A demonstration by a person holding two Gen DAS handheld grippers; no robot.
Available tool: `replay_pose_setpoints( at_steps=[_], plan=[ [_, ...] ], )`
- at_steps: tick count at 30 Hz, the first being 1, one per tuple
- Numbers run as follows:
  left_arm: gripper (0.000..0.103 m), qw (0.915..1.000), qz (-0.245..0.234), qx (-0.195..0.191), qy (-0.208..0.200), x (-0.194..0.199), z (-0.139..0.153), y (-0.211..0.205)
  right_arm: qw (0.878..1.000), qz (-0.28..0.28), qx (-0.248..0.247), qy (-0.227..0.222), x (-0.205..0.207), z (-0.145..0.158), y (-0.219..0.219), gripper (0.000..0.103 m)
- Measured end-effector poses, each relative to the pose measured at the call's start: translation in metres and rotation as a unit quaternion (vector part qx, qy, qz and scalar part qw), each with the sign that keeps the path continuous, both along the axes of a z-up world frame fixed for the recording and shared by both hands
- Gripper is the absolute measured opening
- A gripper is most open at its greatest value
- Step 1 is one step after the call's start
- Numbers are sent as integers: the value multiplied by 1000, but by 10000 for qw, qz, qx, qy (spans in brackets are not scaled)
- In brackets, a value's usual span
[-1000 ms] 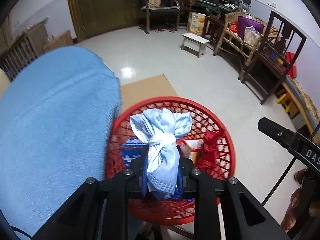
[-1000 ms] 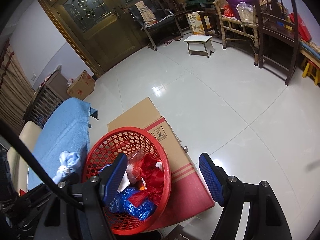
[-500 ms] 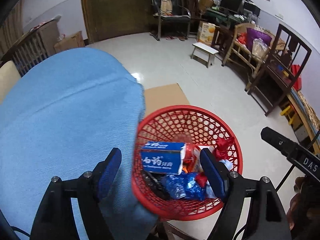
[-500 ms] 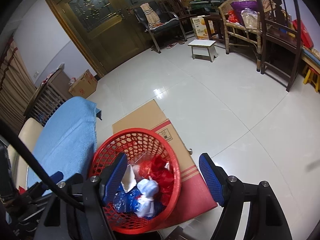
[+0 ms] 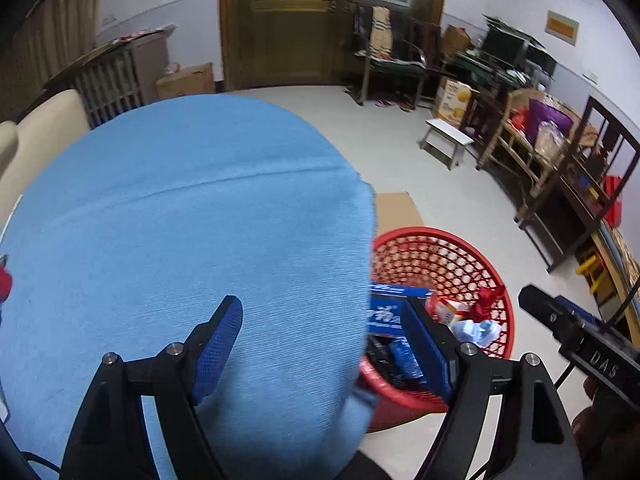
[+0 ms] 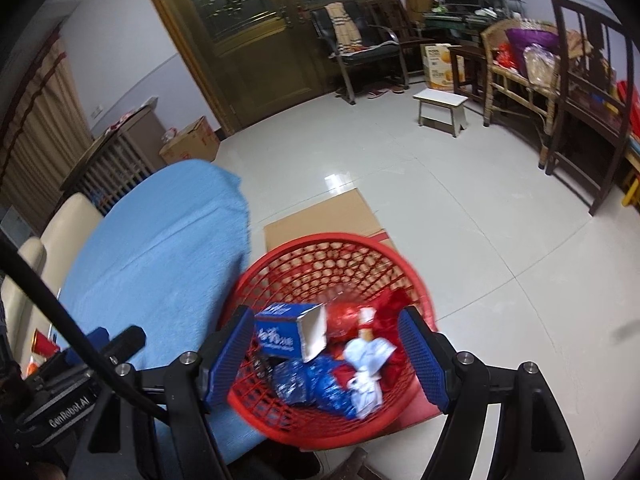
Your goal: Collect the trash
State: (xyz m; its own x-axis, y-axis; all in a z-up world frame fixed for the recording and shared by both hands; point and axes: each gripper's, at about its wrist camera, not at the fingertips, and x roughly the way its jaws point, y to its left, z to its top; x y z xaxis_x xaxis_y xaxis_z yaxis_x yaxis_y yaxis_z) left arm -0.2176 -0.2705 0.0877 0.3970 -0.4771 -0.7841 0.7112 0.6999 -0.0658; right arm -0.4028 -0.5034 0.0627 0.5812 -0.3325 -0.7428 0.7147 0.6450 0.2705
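A red mesh basket (image 6: 304, 248) stands on the floor beside the blue-covered table (image 5: 180, 220); it also shows in the left wrist view (image 5: 460, 248). Inside lie a knotted light-blue face mask (image 6: 370, 358), a blue toothpaste box (image 6: 286, 330), blue foil wrappers (image 6: 308, 386) and red plastic scraps (image 6: 394, 304). The mask also shows in the left wrist view (image 5: 476, 330). My left gripper (image 5: 324, 344) is open and empty, over the table's edge. My right gripper (image 6: 328, 354) is open and empty, just above the basket.
Flattened cardboard (image 6: 324, 216) lies under the basket on the tiled floor. A small white stool (image 6: 440, 106), dark wooden chairs (image 6: 584, 92) and a wicker bench (image 6: 516, 68) stand at the right. Small red items (image 6: 42, 346) sit at the table's left edge.
My left gripper opened and dropped the knotted mask into the basket, then swung left over the blue table. My right gripper moved in closer above the basket.
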Motion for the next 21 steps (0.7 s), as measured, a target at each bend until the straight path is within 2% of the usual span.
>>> replay_pose_setpoints(
  at_steps=[11, 21],
  plan=[
    [84, 9981, 539, -220, -179, 5, 14, 62, 9984, 392, -369, 169, 22, -2, 67, 80],
    [86, 9970, 627, -387, -227, -10, 24, 82, 9975, 329, -576, 247, 19, -7, 96, 82]
  ],
)
